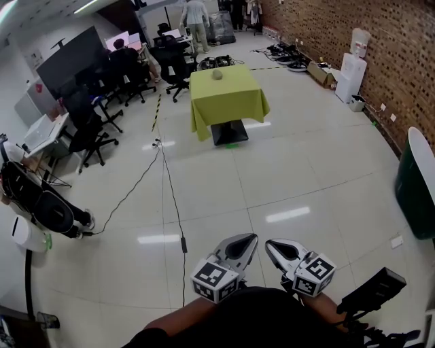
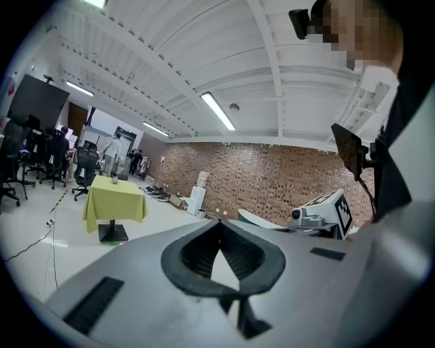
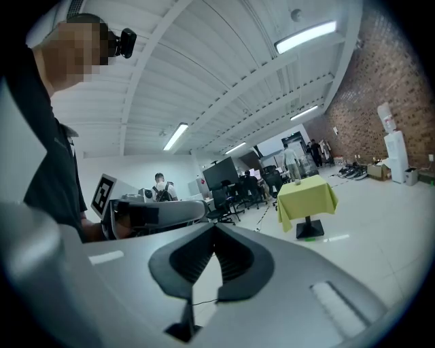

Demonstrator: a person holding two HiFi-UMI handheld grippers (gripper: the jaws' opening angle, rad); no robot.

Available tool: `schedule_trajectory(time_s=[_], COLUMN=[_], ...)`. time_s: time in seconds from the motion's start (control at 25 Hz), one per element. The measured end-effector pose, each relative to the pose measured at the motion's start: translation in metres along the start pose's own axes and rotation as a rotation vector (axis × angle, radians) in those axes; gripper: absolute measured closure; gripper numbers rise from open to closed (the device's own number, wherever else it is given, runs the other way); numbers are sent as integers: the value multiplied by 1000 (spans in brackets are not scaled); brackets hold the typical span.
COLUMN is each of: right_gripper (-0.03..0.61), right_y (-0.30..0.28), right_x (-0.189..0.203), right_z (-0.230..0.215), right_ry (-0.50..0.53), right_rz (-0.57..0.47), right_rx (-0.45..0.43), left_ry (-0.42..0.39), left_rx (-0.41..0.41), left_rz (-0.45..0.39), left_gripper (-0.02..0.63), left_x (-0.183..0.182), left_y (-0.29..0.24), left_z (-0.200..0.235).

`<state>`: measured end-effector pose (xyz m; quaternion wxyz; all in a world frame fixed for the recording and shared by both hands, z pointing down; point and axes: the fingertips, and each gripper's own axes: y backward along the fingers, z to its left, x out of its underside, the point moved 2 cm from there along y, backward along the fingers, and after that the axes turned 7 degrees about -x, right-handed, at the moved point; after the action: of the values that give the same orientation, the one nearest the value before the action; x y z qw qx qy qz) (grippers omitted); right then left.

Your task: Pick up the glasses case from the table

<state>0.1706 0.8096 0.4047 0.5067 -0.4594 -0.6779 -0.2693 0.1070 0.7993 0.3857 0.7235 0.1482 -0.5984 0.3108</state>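
Note:
Far across the room stands a small table under a yellow-green cloth (image 1: 226, 98), and the glasses case (image 1: 217, 75), a small grey-green lump, lies on top of it. My left gripper (image 1: 242, 245) and right gripper (image 1: 280, 249) are held side by side low in the head view, far short of the table, both shut and empty. From the left gripper view its tips (image 2: 219, 224) meet, with the table (image 2: 114, 198) small at the left. In the right gripper view the tips (image 3: 215, 230) also meet, and the table (image 3: 307, 194) with the case (image 3: 297, 180) is at the right.
Wide tiled floor lies between me and the table. A black cable (image 1: 171, 197) runs across it. Office chairs (image 1: 92, 132) and desks line the left. A person (image 1: 196, 20) stands behind the table. A water dispenser (image 1: 353, 68) stands by the brick wall at right, with a dark green object (image 1: 416, 190) nearer.

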Motion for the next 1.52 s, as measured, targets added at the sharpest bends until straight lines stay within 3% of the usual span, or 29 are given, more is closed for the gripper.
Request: schedule_trajectory(time_s=[0.4, 0.6, 0.84, 1.32, 1.52], right_gripper=[575, 575, 575, 575, 575], right_y=[-70, -122, -157, -174, -185], right_x=[-27, -18, -29, -39, -40], right_z=[-35, -46, -49, -64, -73], right_ry=[18, 14, 11, 4, 9], right_rz=[43, 64, 66, 69, 67], right_rx=[-4, -22, -13, 27, -8], left_ry=[51, 81, 96, 128, 120], left_rx=[-24, -33, -38, -18, -47], left_rz=[-36, -22, -22, -15, -23], left_gripper=[609, 609, 609, 609, 609], left_x=[-31, -22, -35, -37, -39], left_y=[-24, -24, -20, -26, -33], left_z=[81, 129, 167, 189, 200])
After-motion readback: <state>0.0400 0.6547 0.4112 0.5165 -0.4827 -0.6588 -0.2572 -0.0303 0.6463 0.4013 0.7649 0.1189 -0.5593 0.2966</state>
